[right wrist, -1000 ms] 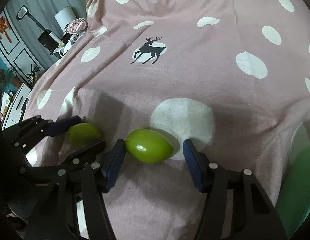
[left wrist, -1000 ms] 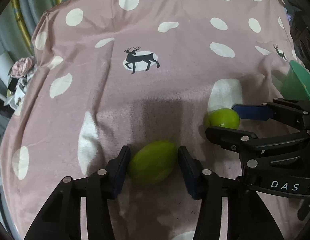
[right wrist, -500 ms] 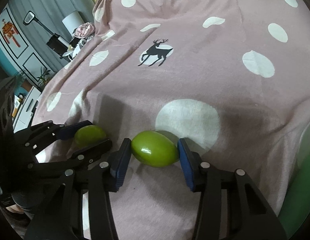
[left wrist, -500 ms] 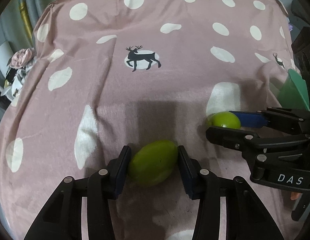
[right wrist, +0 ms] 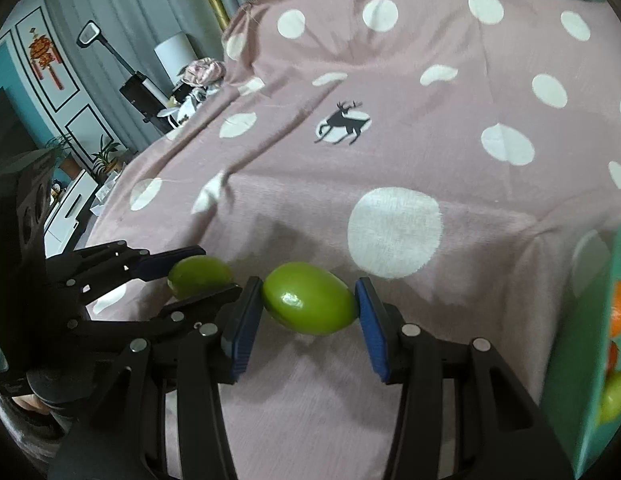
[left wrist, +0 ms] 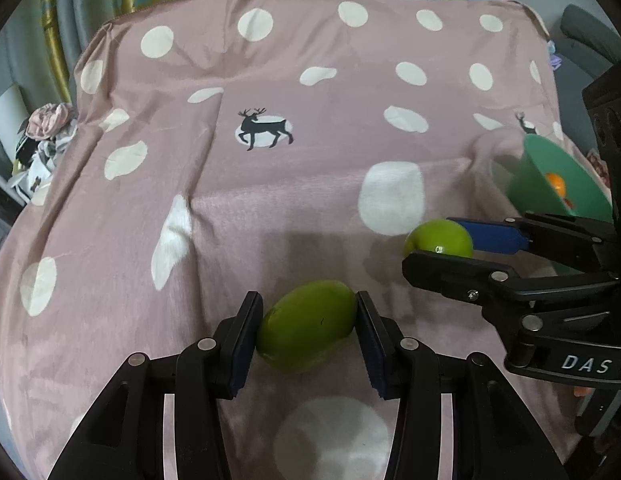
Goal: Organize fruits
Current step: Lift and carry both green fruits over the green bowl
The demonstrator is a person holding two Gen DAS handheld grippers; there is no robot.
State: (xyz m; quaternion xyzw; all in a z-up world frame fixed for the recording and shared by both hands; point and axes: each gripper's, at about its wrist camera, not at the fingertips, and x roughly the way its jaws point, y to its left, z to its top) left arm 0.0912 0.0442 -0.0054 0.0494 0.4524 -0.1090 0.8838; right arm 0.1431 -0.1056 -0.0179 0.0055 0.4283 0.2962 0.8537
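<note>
My left gripper [left wrist: 308, 330] is shut on a green mango [left wrist: 306, 326] and holds it just above the pink spotted blanket [left wrist: 270, 208]. My right gripper [right wrist: 308, 314] is shut on a second green mango [right wrist: 310, 304], also lifted off the blanket. Each gripper shows in the other's view: the right one [left wrist: 442, 248] with its mango [left wrist: 438, 236] at the right, the left one [right wrist: 198, 280] with its mango [right wrist: 198, 276] at the left. A green bowl [left wrist: 558, 184] holding orange fruit [left wrist: 556, 184] stands at the right; it also shows in the right wrist view [right wrist: 590, 340].
The blanket with white dots and a deer print [left wrist: 264, 128] covers the whole surface and drops off at the far and left edges. Clutter [left wrist: 42, 136] and a lamp [right wrist: 174, 56] lie beyond the left edge. A dark chair [left wrist: 590, 44] stands at the far right.
The right gripper closed onto its mango. Both grippers then rose from the blanket with their mangoes, and the green bowl came further into view at the right.
</note>
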